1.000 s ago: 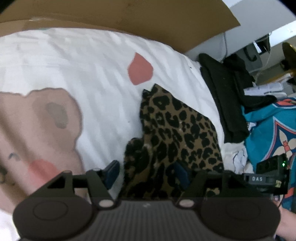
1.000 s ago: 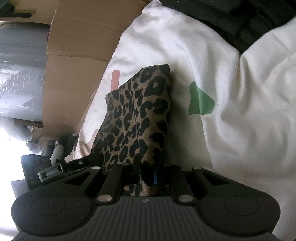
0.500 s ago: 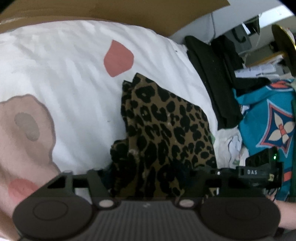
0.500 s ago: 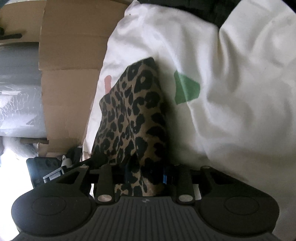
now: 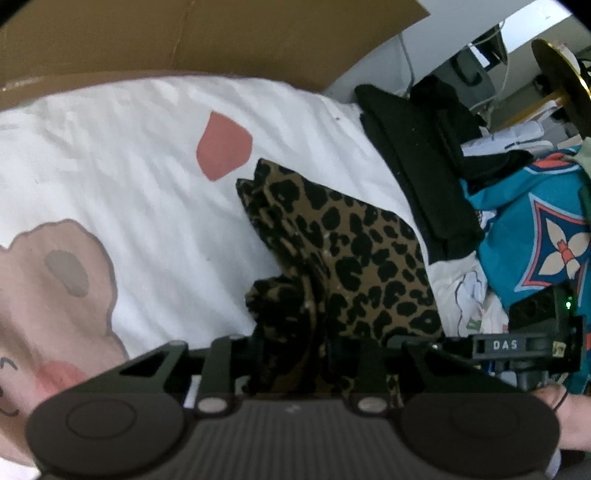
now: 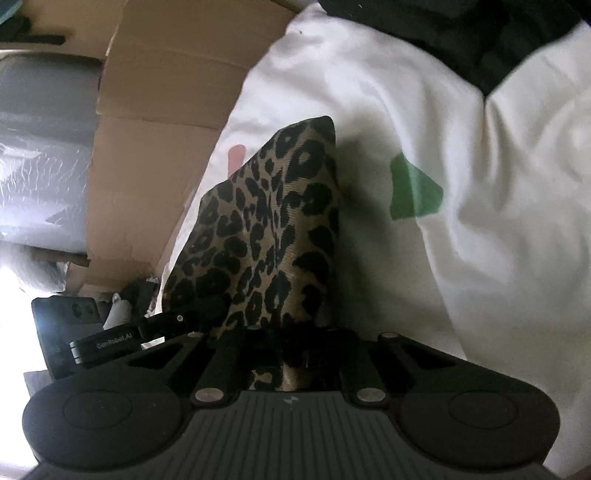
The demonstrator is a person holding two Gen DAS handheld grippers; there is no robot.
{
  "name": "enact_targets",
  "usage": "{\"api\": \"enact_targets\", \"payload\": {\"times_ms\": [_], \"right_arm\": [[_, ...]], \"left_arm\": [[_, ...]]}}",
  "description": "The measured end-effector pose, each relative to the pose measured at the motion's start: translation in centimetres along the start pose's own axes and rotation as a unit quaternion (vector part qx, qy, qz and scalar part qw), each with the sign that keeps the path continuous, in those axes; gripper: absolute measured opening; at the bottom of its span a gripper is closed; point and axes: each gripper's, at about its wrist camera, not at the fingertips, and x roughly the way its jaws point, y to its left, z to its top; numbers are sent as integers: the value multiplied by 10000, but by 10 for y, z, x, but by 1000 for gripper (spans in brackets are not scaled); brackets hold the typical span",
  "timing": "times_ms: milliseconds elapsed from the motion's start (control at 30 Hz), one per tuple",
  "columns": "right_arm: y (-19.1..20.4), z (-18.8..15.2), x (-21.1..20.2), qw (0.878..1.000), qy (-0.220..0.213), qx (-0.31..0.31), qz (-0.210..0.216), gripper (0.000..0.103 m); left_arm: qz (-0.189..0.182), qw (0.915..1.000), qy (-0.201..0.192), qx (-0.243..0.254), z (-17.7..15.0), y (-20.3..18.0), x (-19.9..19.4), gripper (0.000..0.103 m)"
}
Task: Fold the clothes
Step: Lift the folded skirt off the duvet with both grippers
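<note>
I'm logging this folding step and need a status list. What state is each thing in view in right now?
Leopard-print garment: partly folded, bunched near the tools, lying on the bedding.
Left tool: jaws closing, leopard fabric between them.
Right tool: jaws closing, pinching the garment's near edge.
White duvet: spread out, wrinkled.
Black clothes: piled at the duvet's edge.
Cardboard: flat, behind the bed.

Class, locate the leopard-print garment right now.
The leopard-print garment lies mid-frame on the white bedding, near edge between both grippers' closing jaws, below the pink patch, left of black clothes.
</note>
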Motion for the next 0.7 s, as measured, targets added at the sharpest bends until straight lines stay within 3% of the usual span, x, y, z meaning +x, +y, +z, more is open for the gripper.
{"api": "enact_targets", "payload": {"times_ms": [300,700], "right_arm": [[29,9,-16,9996,-129,-250,-81,6],[94,27,-52,9849,-682,-1594,9,6]], "left_arm": [[287,9977,-572,228,-7,-27,-40,28],[340,9878,-1478,344,0,-65,-99,27]]}}
